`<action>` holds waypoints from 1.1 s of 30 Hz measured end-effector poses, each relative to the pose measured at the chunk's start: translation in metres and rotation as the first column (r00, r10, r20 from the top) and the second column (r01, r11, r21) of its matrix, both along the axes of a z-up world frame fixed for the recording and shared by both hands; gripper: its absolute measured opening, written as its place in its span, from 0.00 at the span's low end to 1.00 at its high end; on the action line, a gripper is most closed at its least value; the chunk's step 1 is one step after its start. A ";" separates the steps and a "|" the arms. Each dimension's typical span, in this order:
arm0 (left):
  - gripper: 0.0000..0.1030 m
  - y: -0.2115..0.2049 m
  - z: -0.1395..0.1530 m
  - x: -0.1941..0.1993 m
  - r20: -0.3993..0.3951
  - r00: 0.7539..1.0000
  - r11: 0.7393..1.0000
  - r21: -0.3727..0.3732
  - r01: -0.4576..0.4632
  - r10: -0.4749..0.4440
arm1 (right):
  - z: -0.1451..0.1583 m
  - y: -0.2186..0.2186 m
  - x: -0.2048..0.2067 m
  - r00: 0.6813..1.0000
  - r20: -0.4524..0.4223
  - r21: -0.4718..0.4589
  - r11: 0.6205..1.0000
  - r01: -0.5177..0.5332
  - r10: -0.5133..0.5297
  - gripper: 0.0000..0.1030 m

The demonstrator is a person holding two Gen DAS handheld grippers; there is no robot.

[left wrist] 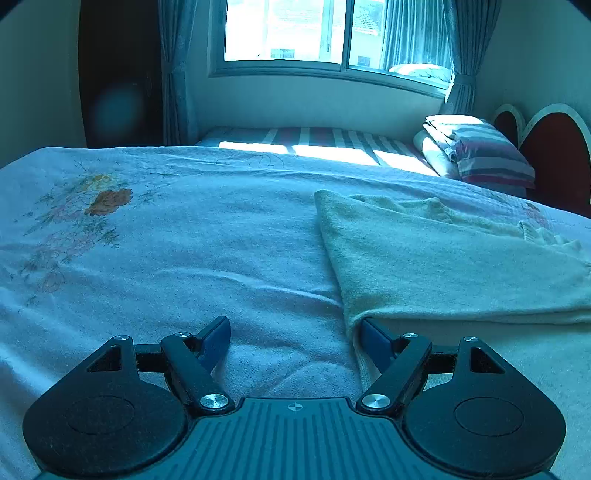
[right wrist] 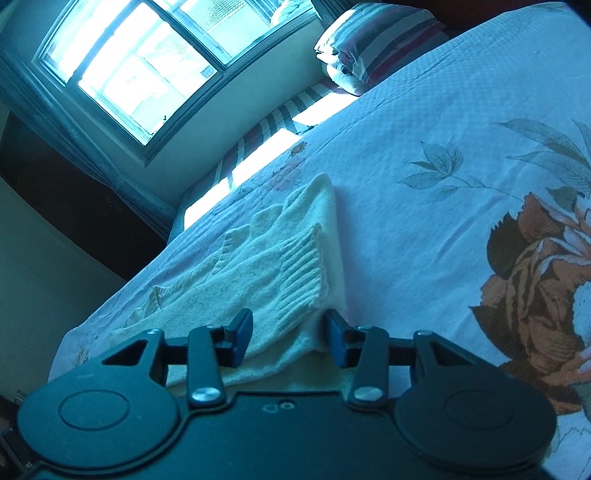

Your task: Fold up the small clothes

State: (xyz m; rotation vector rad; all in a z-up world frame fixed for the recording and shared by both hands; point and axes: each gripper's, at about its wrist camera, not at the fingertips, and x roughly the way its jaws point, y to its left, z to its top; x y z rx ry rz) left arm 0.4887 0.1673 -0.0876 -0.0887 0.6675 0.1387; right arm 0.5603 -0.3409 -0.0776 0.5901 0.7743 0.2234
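Observation:
A cream knitted sweater [left wrist: 443, 258] lies partly folded on the bed. In the left wrist view it fills the right half. My left gripper [left wrist: 295, 339] is open just above the sheet, its right finger [left wrist: 373, 338] tucked under the sweater's near corner. In the right wrist view the sweater [right wrist: 266, 266] lies ahead with a ribbed cuff [right wrist: 303, 273] on top. My right gripper [right wrist: 290, 336] is open, its jaws either side of a raised fold of the sweater's near edge.
The bed has a pale floral sheet [left wrist: 166, 240] with an orange flower [right wrist: 535, 277]. A striped pillow and folded bedding [left wrist: 476, 151] lie at the headboard. A window [left wrist: 295, 33] and wall stand beyond the far edge.

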 end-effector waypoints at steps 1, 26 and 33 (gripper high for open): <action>0.75 0.002 0.000 0.001 0.004 1.000 1.000 -0.001 -0.002 0.002 | 0.002 0.003 0.000 1.000 0.008 -0.022 1.000 0.005 -0.005 0.19; 0.75 -0.009 0.029 0.081 0.083 0.996 0.998 0.064 0.025 -0.031 | 0.026 0.049 0.020 0.968 0.184 -0.390 0.916 -0.090 0.173 0.19; 0.77 0.012 -0.003 0.137 -0.009 1.000 0.998 0.059 -0.023 0.023 | 0.001 0.068 0.046 0.962 0.120 -0.503 0.850 -0.155 0.246 0.14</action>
